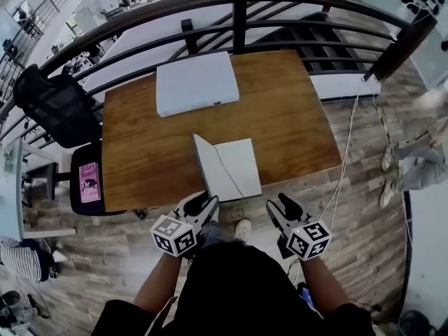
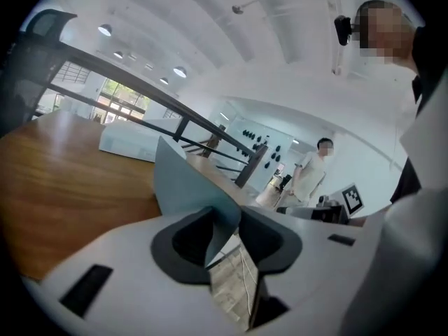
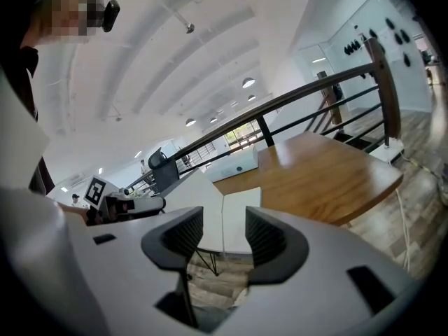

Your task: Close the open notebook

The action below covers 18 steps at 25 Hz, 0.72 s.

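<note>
The grey notebook lies at the front edge of the wooden table. Its right half rests flat, while its left cover stands up steeply. My left gripper is shut on the lower corner of that cover. In the left gripper view the cover runs between the dark pads of the left gripper. My right gripper hangs just off the table's front edge, to the right of the notebook, open and holding nothing. The right gripper view shows the notebook beyond the right gripper.
A flat white box lies at the back of the table. A dark curved railing runs behind the table. A black chair stands to the left. A person stands on the wood floor at the right, near a thin cable.
</note>
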Each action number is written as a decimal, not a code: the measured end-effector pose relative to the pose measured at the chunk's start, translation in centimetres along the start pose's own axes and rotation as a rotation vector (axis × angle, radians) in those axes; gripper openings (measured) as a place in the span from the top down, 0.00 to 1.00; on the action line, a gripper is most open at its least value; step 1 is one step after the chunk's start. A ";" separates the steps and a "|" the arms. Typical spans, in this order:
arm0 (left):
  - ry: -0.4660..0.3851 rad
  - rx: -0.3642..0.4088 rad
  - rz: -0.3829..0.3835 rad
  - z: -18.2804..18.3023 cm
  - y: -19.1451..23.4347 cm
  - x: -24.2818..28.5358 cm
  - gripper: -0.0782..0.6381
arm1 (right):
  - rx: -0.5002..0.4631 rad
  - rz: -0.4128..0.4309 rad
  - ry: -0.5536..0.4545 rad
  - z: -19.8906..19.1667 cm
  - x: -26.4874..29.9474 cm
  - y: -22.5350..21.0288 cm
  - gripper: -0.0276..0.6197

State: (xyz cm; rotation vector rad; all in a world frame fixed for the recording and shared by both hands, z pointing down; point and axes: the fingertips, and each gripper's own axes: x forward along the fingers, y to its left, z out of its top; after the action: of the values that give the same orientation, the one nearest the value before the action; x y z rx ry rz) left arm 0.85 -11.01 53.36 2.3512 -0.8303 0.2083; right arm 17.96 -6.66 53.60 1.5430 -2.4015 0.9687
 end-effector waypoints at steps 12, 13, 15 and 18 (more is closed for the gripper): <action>0.068 0.103 -0.201 0.7 -5.6 3.9 0.68 | 0.040 -0.101 -0.057 -0.3 -4.0 -1.5 0.67; 0.068 0.106 -0.200 0.9 -5.5 3.8 0.68 | 0.039 -0.104 -0.064 0.0 -4.1 -1.5 0.67; 0.064 0.107 -0.194 1.3 -5.2 3.4 0.68 | 0.034 -0.103 -0.080 0.6 -4.3 -1.3 0.67; 0.042 0.105 -0.173 1.8 -4.9 2.3 0.68 | 0.020 -0.087 -0.095 1.2 -4.4 -0.8 0.67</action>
State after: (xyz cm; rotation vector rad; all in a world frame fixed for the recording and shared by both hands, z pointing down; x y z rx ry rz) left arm 5.58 -10.34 50.22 2.4924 -0.6051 0.2330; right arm 20.91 -4.17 51.16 1.7216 -2.3707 0.9252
